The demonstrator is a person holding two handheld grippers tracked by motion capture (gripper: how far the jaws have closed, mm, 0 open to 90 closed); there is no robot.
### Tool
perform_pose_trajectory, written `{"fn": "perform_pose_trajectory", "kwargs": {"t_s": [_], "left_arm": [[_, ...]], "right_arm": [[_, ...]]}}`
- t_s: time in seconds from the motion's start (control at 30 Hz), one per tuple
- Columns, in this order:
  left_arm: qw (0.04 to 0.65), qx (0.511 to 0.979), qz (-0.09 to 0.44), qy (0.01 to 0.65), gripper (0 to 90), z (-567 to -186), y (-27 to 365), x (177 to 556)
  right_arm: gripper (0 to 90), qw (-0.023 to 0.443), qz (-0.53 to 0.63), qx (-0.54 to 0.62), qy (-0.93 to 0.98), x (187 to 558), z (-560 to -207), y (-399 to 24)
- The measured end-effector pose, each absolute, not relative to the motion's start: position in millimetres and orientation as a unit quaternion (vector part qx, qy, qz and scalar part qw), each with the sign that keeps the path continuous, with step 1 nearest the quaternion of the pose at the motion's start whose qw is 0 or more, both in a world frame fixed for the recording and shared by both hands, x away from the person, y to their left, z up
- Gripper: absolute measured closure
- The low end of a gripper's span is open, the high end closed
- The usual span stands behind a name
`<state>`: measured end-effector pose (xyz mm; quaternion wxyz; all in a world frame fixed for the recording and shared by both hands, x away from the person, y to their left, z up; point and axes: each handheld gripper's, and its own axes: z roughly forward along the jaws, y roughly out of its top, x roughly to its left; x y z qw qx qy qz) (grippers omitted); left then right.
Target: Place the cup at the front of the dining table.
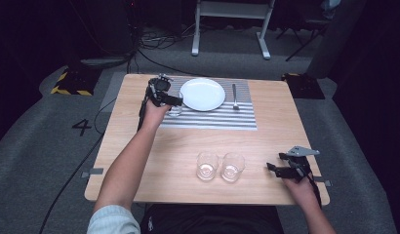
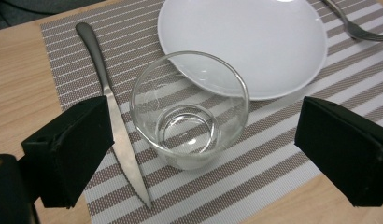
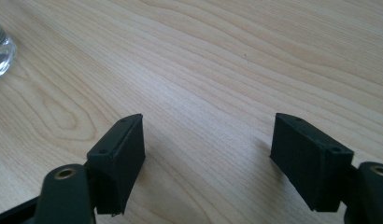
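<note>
A clear empty glass (image 2: 189, 116) stands upright on the striped placemat (image 2: 255, 172), between a knife (image 2: 105, 84) and a white plate (image 2: 245, 42). My left gripper (image 2: 203, 149) is open, one jaw on each side of the glass with gaps to its wall. In the high view that gripper (image 1: 165, 96) is at the placemat's (image 1: 212, 119) left end, beside the plate (image 1: 203, 94), with the glass (image 1: 176, 110) just below it. My right gripper (image 1: 285, 168) rests open near the table's front right; the right gripper view has its jaws (image 3: 208, 158) over bare wood.
Two more empty glasses (image 1: 207, 165) (image 1: 232, 166) stand side by side near the front edge of the wooden table (image 1: 271, 141). A fork (image 1: 234, 96) lies on the placemat right of the plate. The base of a glass (image 3: 0, 51) shows left of the right gripper.
</note>
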<state>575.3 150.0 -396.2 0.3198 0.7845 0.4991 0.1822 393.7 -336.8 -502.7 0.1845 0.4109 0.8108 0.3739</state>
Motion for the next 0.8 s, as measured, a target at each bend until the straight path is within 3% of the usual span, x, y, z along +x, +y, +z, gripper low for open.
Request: {"fn": "perform_pose_trajectory", "kwargs": {"t_s": [0.8], "left_arm": [[0.354, 0.807, 0.173, 0.441, 7.3, -362, 183, 497]], "right_arm": [[25.7, 0.192, 0.371, 0.399, 0.817, 395, -503, -338]]}}
